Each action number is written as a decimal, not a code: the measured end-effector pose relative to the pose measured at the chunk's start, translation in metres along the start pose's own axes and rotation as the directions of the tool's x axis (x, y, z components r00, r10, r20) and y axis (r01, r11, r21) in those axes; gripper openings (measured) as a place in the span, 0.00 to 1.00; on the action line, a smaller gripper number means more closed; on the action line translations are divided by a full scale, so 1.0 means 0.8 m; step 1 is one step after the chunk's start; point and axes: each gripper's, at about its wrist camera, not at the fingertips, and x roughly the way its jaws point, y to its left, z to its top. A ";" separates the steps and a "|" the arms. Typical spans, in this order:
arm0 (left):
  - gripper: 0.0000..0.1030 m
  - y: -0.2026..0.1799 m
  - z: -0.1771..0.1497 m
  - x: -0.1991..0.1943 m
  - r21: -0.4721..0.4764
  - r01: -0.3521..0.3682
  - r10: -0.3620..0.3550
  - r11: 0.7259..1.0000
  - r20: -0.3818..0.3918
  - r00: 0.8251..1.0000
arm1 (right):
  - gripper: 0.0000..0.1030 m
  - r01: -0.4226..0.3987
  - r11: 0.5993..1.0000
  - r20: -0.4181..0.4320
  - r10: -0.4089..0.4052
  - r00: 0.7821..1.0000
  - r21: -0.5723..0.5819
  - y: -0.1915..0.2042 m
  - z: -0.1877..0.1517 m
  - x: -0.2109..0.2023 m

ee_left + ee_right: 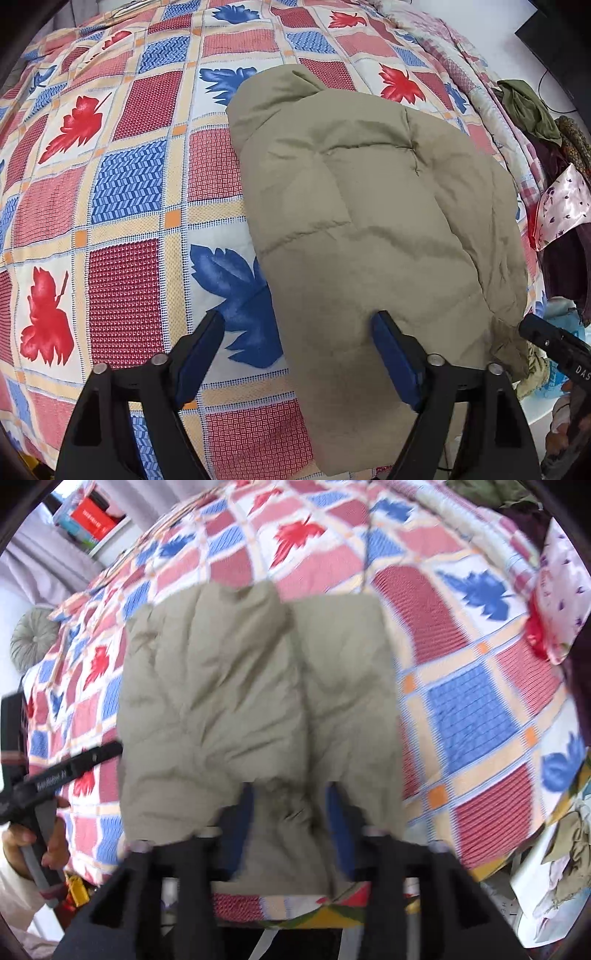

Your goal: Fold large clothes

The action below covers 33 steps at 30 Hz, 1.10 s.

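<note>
Left gripper [297, 325]: nearest item in the left wrist view. Black arms, blue pads, jaws spread wide. One pad hangs over the bedspread, the other over the near left edge of the garment; neither visibly presses on cloth.

Right gripper [290, 794]: nearest item in the right wrist view (picture blurred). Jaws parted, blue pads standing either side of a puckered ridge at the garment's near edge; whether the pads touch the cloth cannot be told. Its black tip also shows at the right margin of the left wrist view.

Padded garment [369, 229]: khaki, quilted, folded into a thick oblong. Lies flat on the bed, near edge at the bed's near side, under both grippers. Long axis runs from the near edge away toward the far side of the bed; the far end is rounded with a small raised lump. A lengthwise crease divides it into two side-by-side halves (clearest in the right wrist view).

Bedspread [122, 192]: patchwork of red, blue and cream squares with red and blue leaf motifs; covers the bed beneath and around the garment.

Person's hand [22, 840]: at the left margin, gripping the left gripper's handle.

Pile of clothes [532, 107]: olive and dark items, far right, off the bed.
</note>
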 end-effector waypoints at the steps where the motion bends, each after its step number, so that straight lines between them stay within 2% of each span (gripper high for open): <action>1: 0.97 0.000 0.000 -0.001 0.003 0.001 -0.001 1.000 0.003 1.000 | 0.48 0.010 1.000 0.007 -0.010 1.000 0.008 -0.004 0.003 -0.002; 7: 0.97 -0.006 0.004 0.002 0.036 -0.016 0.016 0.999 -0.003 1.000 | 0.48 0.015 0.997 0.003 -0.016 1.000 0.070 -0.027 0.015 0.003; 11: 0.97 -0.005 0.008 0.006 0.029 -0.006 0.006 1.000 -0.010 1.000 | 0.66 0.005 0.995 -0.001 -0.005 1.000 0.099 -0.044 0.023 0.009; 14: 0.97 -0.006 0.010 0.007 0.032 -0.005 0.005 0.999 -0.011 1.000 | 0.68 -0.016 0.993 0.004 0.016 1.000 0.115 -0.055 0.029 0.011; 16: 0.97 -0.006 0.013 0.009 0.031 0.005 -0.004 1.000 -0.016 1.000 | 0.74 -0.025 0.992 0.006 0.024 1.000 0.120 -0.060 0.034 0.013; 17: 0.97 -0.005 0.014 0.010 0.027 0.017 -0.017 0.999 -0.017 1.000 | 0.80 -0.038 0.991 0.010 0.037 0.999 0.126 -0.065 0.036 0.014; 23: 0.97 0.010 0.024 0.017 -0.033 0.132 -0.133 0.991 -0.027 0.991 | 0.80 -0.161 0.970 -0.002 0.164 0.986 0.180 -0.089 0.048 0.030; 28: 0.97 0.018 0.030 0.029 -0.074 0.224 -0.228 0.972 -0.046 0.973 | 0.80 -0.239 0.942 -0.012 0.248 0.969 0.234 -0.110 0.052 0.050; 33: 0.97 0.019 0.032 0.047 -0.091 0.307 -0.314 0.947 -0.070 0.947 | 0.81 -0.328 0.906 -0.008 0.342 0.940 0.268 -0.126 0.058 0.072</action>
